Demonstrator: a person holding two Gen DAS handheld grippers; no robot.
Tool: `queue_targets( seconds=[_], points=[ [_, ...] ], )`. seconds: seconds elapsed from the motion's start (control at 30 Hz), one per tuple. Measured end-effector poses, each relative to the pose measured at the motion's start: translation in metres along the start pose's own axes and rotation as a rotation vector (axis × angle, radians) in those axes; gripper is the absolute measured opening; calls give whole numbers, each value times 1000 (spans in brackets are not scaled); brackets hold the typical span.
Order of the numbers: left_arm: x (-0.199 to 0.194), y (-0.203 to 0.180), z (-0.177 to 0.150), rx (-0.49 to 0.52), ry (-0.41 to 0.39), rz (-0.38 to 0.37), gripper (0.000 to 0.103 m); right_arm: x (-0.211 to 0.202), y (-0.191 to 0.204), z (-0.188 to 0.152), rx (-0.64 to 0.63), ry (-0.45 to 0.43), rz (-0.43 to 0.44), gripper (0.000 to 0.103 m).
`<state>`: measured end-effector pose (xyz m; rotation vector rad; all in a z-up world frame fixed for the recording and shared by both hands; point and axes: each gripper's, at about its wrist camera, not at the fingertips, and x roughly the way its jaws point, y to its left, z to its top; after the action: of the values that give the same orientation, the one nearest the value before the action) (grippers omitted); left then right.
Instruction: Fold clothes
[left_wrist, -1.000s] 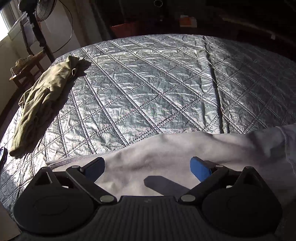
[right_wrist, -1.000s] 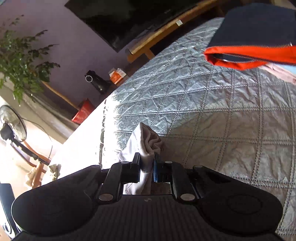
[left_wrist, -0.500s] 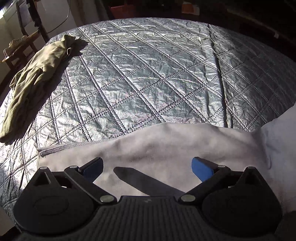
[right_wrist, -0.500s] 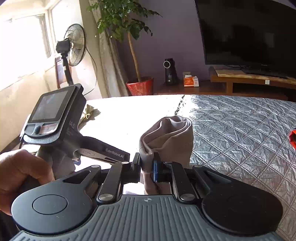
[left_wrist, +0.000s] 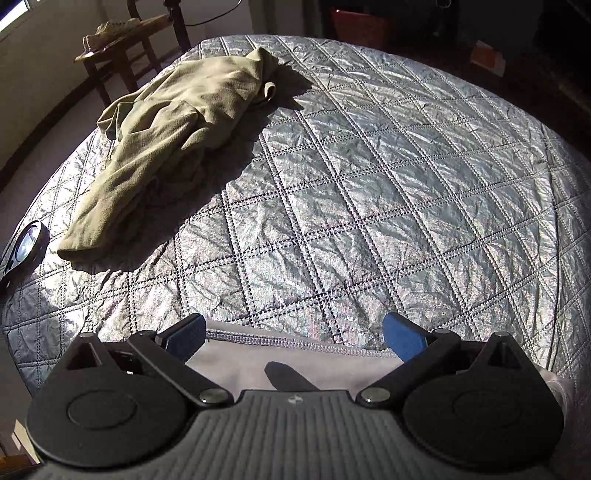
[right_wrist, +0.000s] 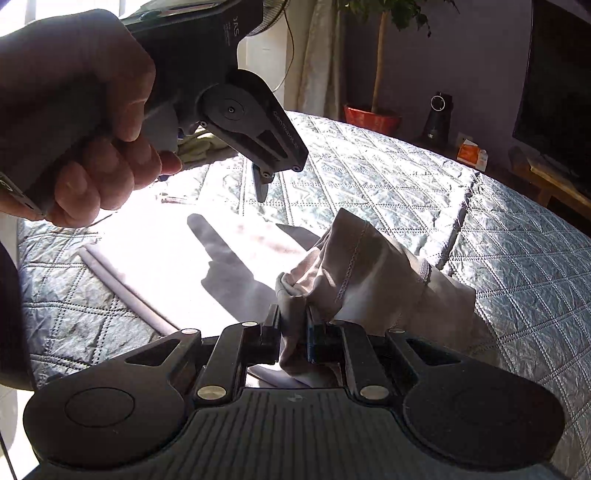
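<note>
A pale grey garment (left_wrist: 295, 356) lies flat on the quilted bed, its stitched hem just ahead of my left gripper (left_wrist: 293, 332), which hovers open above that edge with nothing in it. In the right wrist view my right gripper (right_wrist: 293, 334) is shut on a bunched fold of the same grey garment (right_wrist: 369, 280), lifted off the bed. The rest of the garment (right_wrist: 166, 258) lies flat and sunlit to the left. The left gripper (right_wrist: 258, 173), held by a hand, hangs above it.
An olive green garment (left_wrist: 166, 133) lies crumpled at the bed's far left. The silver quilted cover (left_wrist: 369, 203) spreads beyond. A wooden chair (left_wrist: 118, 48) stands past the bed's corner. A TV (right_wrist: 554, 92), a potted plant (right_wrist: 373, 114) and a speaker (right_wrist: 437, 114) stand behind.
The left gripper has moved left toward the grey garment's hem, so the olive garment looms larger. The right gripper has lowered and swung, still holding the bunched fold, closer to the left gripper.
</note>
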<state>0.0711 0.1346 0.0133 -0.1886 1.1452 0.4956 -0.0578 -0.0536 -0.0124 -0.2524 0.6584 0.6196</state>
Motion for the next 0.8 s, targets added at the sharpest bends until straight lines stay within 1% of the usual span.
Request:
queue_targets(
  seconds=[0.07,0.1,0.13,0.23,0.27,0.33,0.4,0.43,0.5,0.57,0.63,0.67,0.7,0.73,0.8],
  points=[
    [0,0,-3,30,8,5,102,9,9,-1,-40,22,11,20],
    [1,0,-6,44,9,8,102,10,10,0,-42,28,21,20],
    [4,-1,-9,67,16,21,102,9,8,1,-34,31,35,23],
    [16,0,-19,98,67,38,103,1,5,6,-34,38,86,28],
    [16,3,-20,95,67,32,103,-5,3,8,-29,26,83,28],
    [15,6,-21,94,63,24,103,-18,-4,12,28,-4,71,29],
    [15,7,-22,93,62,23,103,-25,-6,15,59,-25,37,30],
    [14,7,-22,93,61,24,103,-26,-4,17,51,-31,20,34],
    [13,4,-23,105,60,28,103,-25,4,19,26,-25,34,38],
    [12,3,-24,108,59,28,103,-16,17,18,-31,24,43,49],
    [13,4,-24,99,63,23,103,-1,30,14,-104,92,29,46],
    [14,5,-24,93,68,18,103,1,31,11,-99,118,38,46],
    [15,5,-23,88,71,15,103,0,28,9,-62,131,76,46],
    [15,6,-23,84,74,11,103,-7,23,11,-20,108,80,42],
    [16,6,-23,80,77,8,103,-22,14,15,55,34,39,44]
  ],
)
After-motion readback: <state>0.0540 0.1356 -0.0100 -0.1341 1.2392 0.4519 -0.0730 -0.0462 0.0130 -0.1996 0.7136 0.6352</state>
